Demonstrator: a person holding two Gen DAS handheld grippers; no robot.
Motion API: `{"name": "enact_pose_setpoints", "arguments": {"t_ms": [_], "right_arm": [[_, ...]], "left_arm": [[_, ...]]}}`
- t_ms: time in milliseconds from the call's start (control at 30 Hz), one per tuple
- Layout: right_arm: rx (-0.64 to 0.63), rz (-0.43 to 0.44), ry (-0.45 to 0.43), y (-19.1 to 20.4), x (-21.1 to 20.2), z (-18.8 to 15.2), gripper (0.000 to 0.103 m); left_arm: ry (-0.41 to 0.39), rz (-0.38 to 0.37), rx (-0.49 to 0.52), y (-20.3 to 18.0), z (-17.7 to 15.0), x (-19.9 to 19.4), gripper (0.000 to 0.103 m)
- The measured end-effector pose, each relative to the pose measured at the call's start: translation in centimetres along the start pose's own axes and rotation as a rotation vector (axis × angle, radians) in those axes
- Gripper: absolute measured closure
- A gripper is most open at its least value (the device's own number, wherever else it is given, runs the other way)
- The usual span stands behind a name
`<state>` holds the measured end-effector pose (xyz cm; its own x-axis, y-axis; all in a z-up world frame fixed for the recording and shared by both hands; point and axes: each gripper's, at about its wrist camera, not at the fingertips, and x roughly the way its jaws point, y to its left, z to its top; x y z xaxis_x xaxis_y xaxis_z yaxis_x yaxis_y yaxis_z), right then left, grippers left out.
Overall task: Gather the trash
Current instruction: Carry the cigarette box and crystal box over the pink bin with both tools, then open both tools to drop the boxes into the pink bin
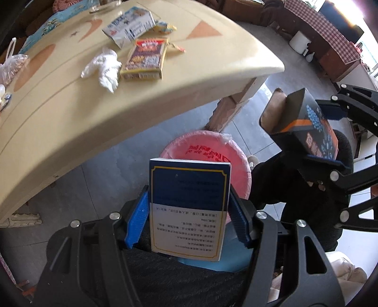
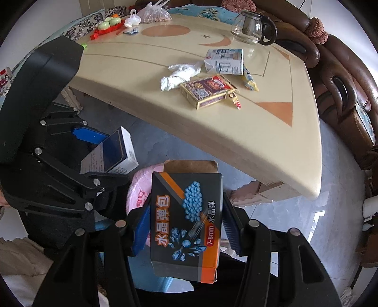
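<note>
My left gripper (image 1: 189, 217) is shut on a blue and white box (image 1: 189, 207) and holds it over the bin with the pink liner (image 1: 203, 148). My right gripper (image 2: 186, 229) is shut on a black and orange box (image 2: 186, 224), also above the bin (image 2: 139, 189). Each gripper shows in the other view, the right one (image 1: 323, 132) and the left one (image 2: 94, 155). On the cream table (image 1: 70, 113) lie a crumpled white tissue (image 1: 104, 68), a yellow and purple box (image 1: 145, 59), a white carton (image 1: 130, 26) and small wrappers (image 1: 165, 27).
A glass coffee pot (image 2: 254, 27) stands at the table's far edge. A bag of nuts (image 2: 154, 11) and a red tray with green cups (image 2: 108, 26) sit at the far left corner. A brown sofa (image 2: 342, 82) runs along the right. Grey tile floor (image 1: 94, 170) surrounds the bin.
</note>
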<state>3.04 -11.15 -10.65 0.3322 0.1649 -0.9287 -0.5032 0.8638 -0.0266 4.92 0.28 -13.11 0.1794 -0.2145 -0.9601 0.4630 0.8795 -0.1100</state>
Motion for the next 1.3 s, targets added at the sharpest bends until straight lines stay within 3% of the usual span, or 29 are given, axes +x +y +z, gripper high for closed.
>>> {"name": "enact_pose_setpoints", "arguments": {"t_ms": [233,533,1300], "right_arm": [[-0.031,-0.03,0.019,0.2,2.5,-0.6,0.05],[-0.048,-0.007,0.067,0.4,6.8,-1.4,0.05],[0.066,0.05,0.233,-2.4,19.3,-3.7,0.05]], "left_arm": [[0.041,-0.031,-0.009,0.3,0.0,3.0,0.041],[0.136,-0.048,-0.052,1.0,-0.2,8.8,0.041],[0.337,-0.076,-0.169,3.6,-1.1,20.6,0.041]]}}
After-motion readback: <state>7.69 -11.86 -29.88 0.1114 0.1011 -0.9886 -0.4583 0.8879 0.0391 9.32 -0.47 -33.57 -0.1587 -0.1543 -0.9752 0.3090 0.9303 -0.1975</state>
